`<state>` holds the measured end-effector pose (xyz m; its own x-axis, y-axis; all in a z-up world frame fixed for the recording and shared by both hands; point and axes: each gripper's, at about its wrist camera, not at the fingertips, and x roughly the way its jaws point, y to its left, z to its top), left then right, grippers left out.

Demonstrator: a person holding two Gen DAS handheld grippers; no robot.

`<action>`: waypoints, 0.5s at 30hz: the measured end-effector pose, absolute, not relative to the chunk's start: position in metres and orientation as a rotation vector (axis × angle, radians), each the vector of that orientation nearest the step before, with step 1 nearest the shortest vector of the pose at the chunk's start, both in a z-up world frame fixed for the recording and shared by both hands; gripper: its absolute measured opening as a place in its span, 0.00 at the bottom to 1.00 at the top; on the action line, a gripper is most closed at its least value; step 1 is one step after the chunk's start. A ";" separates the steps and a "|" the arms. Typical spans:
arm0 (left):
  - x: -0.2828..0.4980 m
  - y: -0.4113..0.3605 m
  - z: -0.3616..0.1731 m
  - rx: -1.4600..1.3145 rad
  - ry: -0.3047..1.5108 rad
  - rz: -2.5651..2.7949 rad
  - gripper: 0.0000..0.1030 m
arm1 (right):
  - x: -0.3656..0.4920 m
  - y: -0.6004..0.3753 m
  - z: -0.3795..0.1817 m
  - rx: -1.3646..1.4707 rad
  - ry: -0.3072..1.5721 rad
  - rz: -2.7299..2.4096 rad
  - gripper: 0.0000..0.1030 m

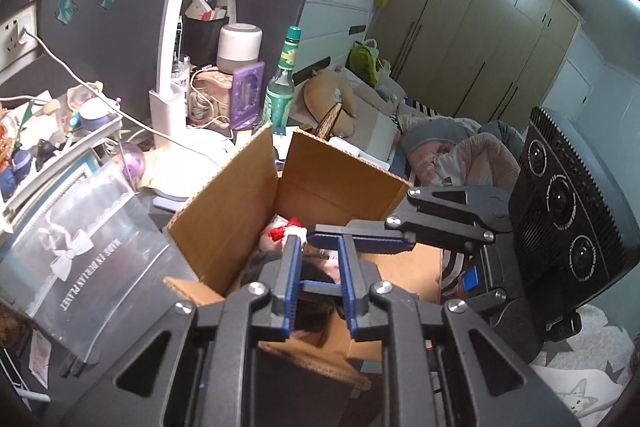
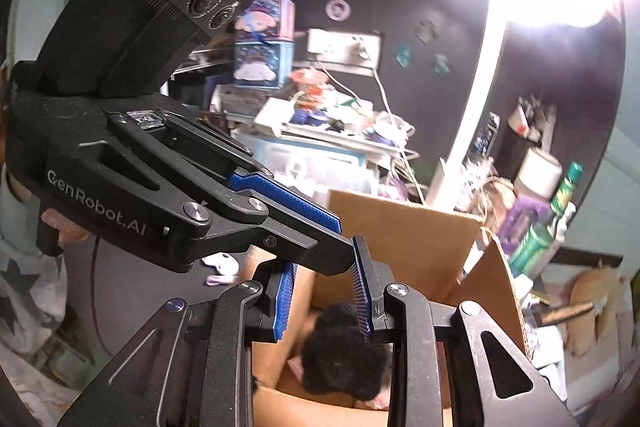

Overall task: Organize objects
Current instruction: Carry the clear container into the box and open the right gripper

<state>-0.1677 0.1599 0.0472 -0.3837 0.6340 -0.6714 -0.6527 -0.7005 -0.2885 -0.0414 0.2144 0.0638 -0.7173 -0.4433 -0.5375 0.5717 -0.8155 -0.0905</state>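
Observation:
An open cardboard box (image 1: 236, 211) stands on the desk edge, flaps up; it also shows in the right wrist view (image 2: 404, 227). Inside lie a dark fuzzy plush (image 2: 340, 351) and a red and white soft toy (image 1: 284, 229). My left gripper (image 1: 320, 247) hovers over the box mouth, jaws apart and empty. My right gripper (image 2: 326, 267) also hovers over the box, jaws apart and empty, just above the dark plush. The right gripper's fingers (image 1: 360, 237) cross in front of the left one; the left gripper's fingers (image 2: 288, 203) cross the right view.
A green bottle (image 1: 282, 83), purple box (image 1: 248, 95), white lamp base (image 1: 168, 111) and a cluttered tray (image 1: 52, 131) crowd the desk behind the box. A clear plastic case (image 1: 88, 259) stands at its left. A bed with clothes (image 1: 452, 151) lies at the right.

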 end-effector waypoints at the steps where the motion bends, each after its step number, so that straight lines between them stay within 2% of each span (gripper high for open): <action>1: -0.169 0.158 0.047 -1.012 0.014 2.117 0.23 | -0.043 0.218 0.063 0.692 0.327 -2.466 0.21; 3: -0.167 0.149 0.050 -0.986 -0.015 2.139 0.52 | -0.045 0.222 0.063 0.702 0.310 -2.460 0.21; 5: -0.162 0.137 0.054 -0.951 -0.019 2.211 0.65 | -0.044 0.221 0.062 0.704 0.318 -2.460 0.22; 7: -0.154 0.118 0.056 -0.919 -0.038 2.277 0.67 | -0.042 0.219 0.062 0.702 0.323 -2.454 0.24; 9: -0.147 0.101 0.057 -0.905 -0.071 2.304 0.67 | -0.038 0.214 0.062 0.695 0.319 -2.438 0.31; 15: -0.118 0.050 0.042 -0.915 -0.067 2.475 0.77 | -0.013 0.187 0.064 0.635 0.349 -2.336 0.32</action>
<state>-0.1175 0.0504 0.0419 -0.6510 0.4679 -0.5977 -0.4351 -0.8752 -0.2112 -0.0132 0.1872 0.0636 -0.6486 -0.5466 -0.5296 0.6776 -0.7316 -0.0748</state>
